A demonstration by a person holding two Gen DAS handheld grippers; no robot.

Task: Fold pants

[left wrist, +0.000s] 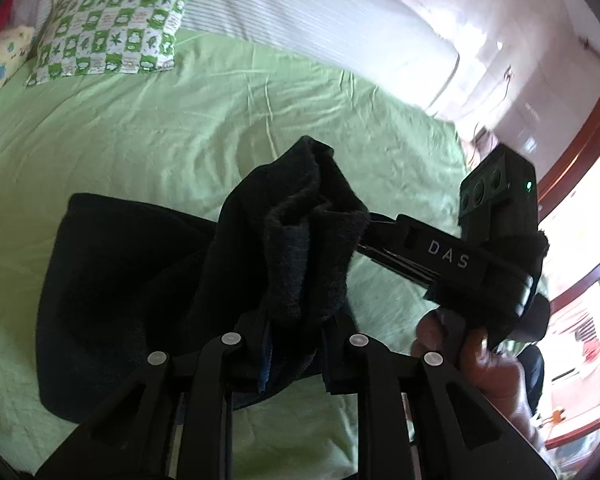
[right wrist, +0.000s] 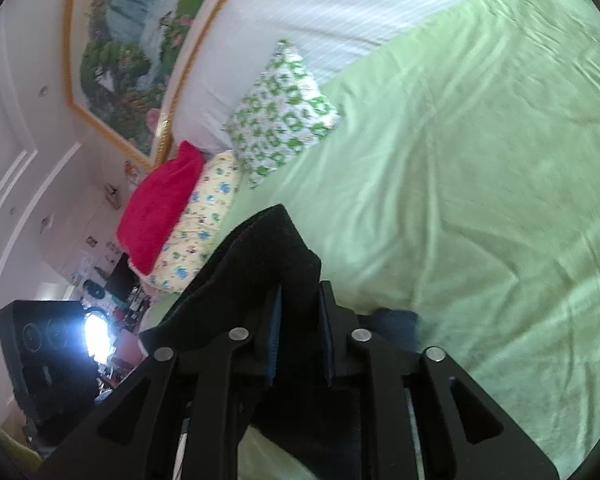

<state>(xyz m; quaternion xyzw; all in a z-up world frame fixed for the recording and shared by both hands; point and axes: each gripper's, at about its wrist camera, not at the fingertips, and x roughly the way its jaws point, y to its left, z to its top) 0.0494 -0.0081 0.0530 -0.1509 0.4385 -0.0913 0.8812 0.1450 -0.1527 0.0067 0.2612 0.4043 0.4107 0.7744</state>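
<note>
Green bedsheet [left wrist: 160, 140] below; left gripper [left wrist: 296, 344] and right gripper [right wrist: 298, 336] each clamp the black pants [left wrist: 112, 280] — mid-fold. Next: lay the raised edge flat, then release.

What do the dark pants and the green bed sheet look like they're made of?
The pants: a thick, soft knit or fleece, matte black, judging by the fuzzy nap at the bunched edge. The bed sheet: thin woven fabric, probably cotton or a blend, with fine creases and a slight sheen.

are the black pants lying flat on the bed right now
No. The pants are bunched up, gripped by both grippers; only part rests on the green sheet.
</note>
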